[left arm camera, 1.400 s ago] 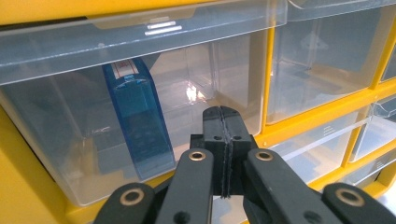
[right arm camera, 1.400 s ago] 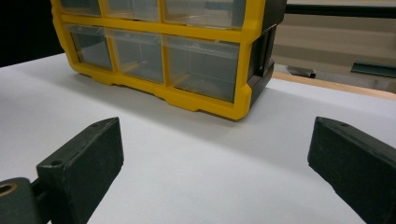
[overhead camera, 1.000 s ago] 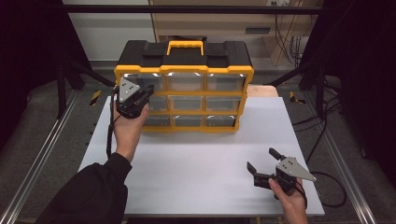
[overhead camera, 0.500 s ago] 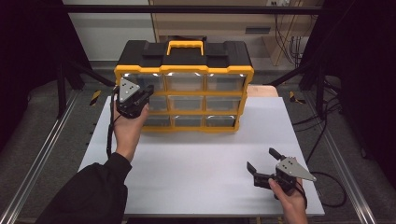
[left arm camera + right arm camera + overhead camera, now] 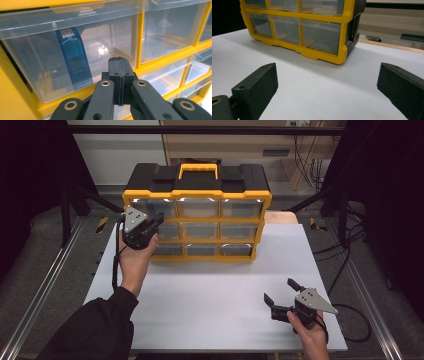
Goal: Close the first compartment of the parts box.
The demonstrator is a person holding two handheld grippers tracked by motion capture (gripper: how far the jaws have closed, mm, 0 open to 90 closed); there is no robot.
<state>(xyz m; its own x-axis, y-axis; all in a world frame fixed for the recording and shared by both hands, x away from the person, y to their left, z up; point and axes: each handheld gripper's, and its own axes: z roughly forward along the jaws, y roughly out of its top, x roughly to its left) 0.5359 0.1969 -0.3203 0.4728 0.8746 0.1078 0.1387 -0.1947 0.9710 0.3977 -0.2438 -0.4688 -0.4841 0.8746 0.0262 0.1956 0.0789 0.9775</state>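
Pressing on the clear drawer (image 5: 75, 57) with pressed-together left tongs (image 5: 119, 75), right tongs (image 5: 281, 296) spread idle, risks sliding the organizer (image 5: 197, 210) backward.

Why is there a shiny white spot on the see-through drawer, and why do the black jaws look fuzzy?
Left gripper view: the spot is glare from a light, bouncing off the clear drawer beside the blue box. Right gripper view: the right gripper has its jaws close to the camera and a bit soft, while the yellow organizer looks sharper. High view: bright streaks line the top drawers.
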